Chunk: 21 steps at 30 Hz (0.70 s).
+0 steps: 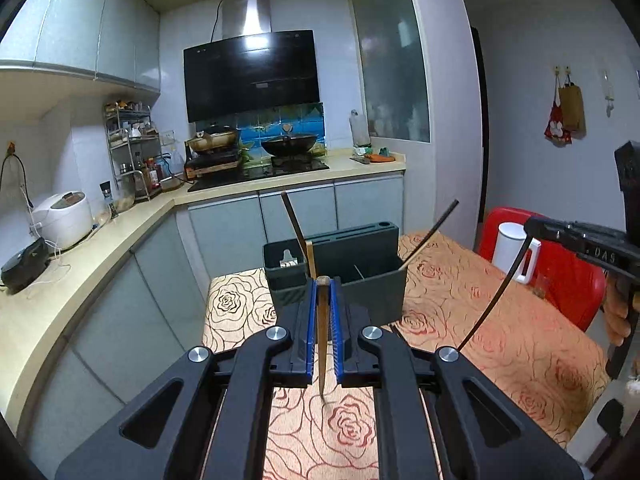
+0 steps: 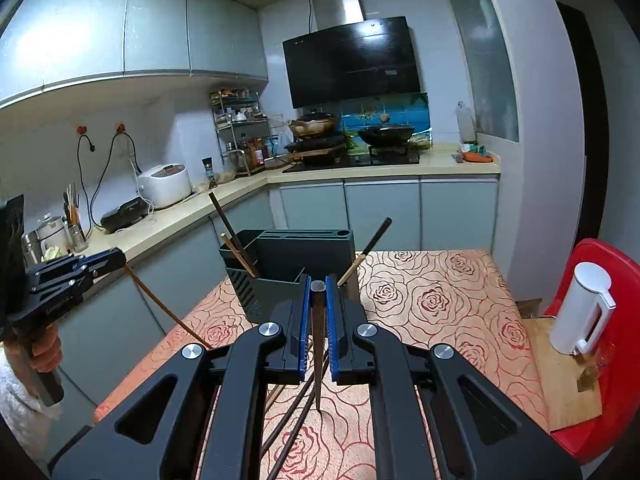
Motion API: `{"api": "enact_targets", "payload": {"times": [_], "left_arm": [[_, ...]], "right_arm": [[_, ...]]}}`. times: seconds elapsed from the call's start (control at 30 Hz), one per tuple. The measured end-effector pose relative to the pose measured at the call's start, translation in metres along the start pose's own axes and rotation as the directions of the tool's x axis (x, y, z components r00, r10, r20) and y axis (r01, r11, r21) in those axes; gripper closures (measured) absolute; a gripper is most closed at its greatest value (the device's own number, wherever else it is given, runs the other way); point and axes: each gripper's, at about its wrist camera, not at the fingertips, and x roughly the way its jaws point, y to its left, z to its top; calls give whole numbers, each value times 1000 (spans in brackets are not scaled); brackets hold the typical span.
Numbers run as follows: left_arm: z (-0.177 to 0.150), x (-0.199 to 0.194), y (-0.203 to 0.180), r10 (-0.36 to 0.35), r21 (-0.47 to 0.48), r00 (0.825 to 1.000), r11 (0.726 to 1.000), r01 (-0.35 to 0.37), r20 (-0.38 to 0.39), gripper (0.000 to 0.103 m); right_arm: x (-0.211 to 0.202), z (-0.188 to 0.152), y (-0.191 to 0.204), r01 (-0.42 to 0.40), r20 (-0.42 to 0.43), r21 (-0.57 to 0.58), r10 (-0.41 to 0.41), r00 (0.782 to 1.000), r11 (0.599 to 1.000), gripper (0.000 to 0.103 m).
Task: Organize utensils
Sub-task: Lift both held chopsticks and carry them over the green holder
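Above the rose-patterned table (image 1: 460, 280), each gripper (image 1: 323, 280) (image 2: 318, 282) pinches one light, stiff, slippery chopstick (image 1: 322, 340) (image 2: 318, 344) near its thick end

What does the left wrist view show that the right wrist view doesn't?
Left wrist only: hanging bags on the wall, and the right gripper clamping a dark chopstick. Right wrist only: loose chopsticks on the tablecloth, a wooden board. Both: dark utensil holder, white kettle, red chair.
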Motion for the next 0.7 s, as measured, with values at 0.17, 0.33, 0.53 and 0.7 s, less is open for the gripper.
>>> {"api": "enact_targets", "payload": {"times": [0.17, 0.33, 0.53, 0.7], "left_arm": [[16, 8, 6, -15, -9, 1000, 1000, 15, -15, 97], [31, 12, 10, -33, -16, 999, 999, 33, -24, 97], [52, 13, 11, -55, -19, 998, 998, 55, -8, 97], [81, 16, 6, -81, -11, 996, 997, 81, 21, 97]], "right_arm": [[6, 12, 0, 7, -10, -8, -7, 1000, 1000, 95], [8, 26, 1, 10, -5, -22, -10, 1000, 1000, 95], [6, 49, 2, 2, 19, -35, -1, 1000, 999, 95], [5, 79, 6, -9, 61, -46, 12, 998, 999, 95]]}}
